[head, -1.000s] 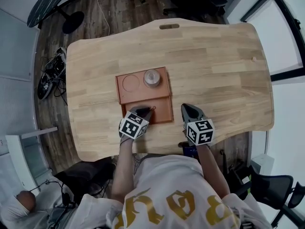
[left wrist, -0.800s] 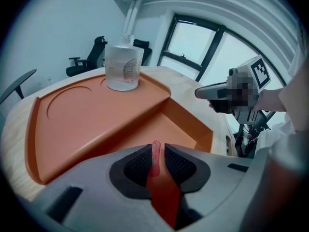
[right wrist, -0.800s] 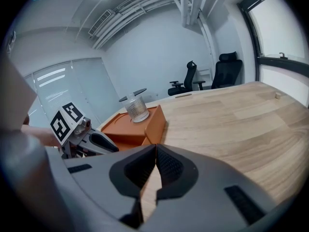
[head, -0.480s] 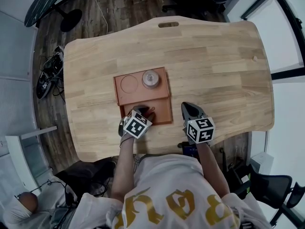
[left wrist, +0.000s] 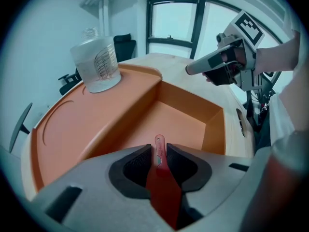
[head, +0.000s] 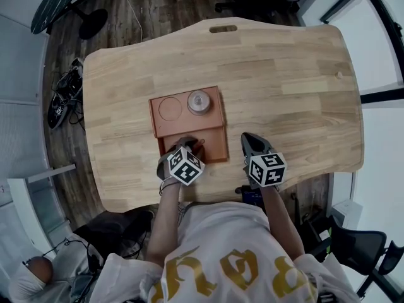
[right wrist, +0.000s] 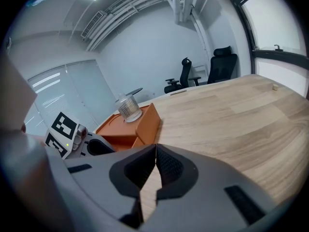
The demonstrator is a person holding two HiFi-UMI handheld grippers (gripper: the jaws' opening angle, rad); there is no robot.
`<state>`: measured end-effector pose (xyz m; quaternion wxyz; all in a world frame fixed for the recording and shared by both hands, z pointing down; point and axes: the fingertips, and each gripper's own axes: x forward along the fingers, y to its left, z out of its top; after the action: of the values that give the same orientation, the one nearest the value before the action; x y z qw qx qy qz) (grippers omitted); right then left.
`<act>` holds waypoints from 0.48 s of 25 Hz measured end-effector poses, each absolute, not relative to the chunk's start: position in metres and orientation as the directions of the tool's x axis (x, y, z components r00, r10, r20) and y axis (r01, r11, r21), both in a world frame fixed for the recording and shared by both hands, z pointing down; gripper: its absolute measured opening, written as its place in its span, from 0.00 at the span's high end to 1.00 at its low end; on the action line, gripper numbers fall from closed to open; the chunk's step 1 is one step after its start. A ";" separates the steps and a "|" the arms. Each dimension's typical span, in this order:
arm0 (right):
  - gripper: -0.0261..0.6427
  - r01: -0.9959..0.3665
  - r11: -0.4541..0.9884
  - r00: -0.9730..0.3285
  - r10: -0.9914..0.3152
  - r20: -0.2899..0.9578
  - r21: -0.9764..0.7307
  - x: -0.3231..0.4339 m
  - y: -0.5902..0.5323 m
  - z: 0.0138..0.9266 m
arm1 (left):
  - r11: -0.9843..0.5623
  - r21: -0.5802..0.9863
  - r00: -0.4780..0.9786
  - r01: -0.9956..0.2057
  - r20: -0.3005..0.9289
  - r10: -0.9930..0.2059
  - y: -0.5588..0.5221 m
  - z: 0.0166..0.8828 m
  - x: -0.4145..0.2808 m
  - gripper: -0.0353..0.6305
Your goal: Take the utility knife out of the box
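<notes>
While our left gripper (left wrist: 158,152) hangs nose-down over the near compartment of the box (left wrist: 120,108), its jaws are closing around the utility knife (left wrist: 160,178). The knife's red body runs up between the pads, and its tip pokes out just ahead of them. One pad looks to be against the knife. On the other side we think a sliver of gap remains, so we would not call it a firm pinch yet. The knife is not out: it sits inside the compartment, with the orange floor right beyond the fingertips and walls ahead and to the side.

Our right gripper (right wrist: 155,151) is off to the right of the left one, pressed together on nothing, over bare table (head: 284,74) just outside the box.

What worries us is the hold. The knife lies nearly in line with the jaws, so if we lift before the pads bite, it could slide out lengthwise and drop back into the box. A lift that drifts forward could catch the tip on the wall ahead. A snagged knife could tug the box along, and the clear jar (left wrist: 96,64) on the raised shelf ahead and to the left might then shake or tip. Nothing braces the box, since the right gripper stands apart from it.
</notes>
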<state>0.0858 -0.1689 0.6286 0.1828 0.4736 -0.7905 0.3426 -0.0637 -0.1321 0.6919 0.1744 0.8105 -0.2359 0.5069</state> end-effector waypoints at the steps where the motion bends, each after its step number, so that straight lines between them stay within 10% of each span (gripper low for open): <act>1: 0.94 -0.874 0.317 -0.485 -0.624 0.613 -0.369 0.086 -0.169 0.629 | -0.826 0.040 0.372 -0.562 0.904 -0.210 -0.132 0.692 -0.064 0.80; 12: 0.94 -0.876 0.310 -0.481 -0.631 0.609 -0.370 0.086 -0.161 0.624 | -0.784 0.043 0.362 -0.619 0.902 -0.236 -0.133 0.691 -0.066 0.85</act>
<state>0.0861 -0.1611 0.6239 0.1787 0.4771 -0.7895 0.3423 -0.0657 -0.1327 0.6912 0.1923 0.8024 -0.2663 0.4982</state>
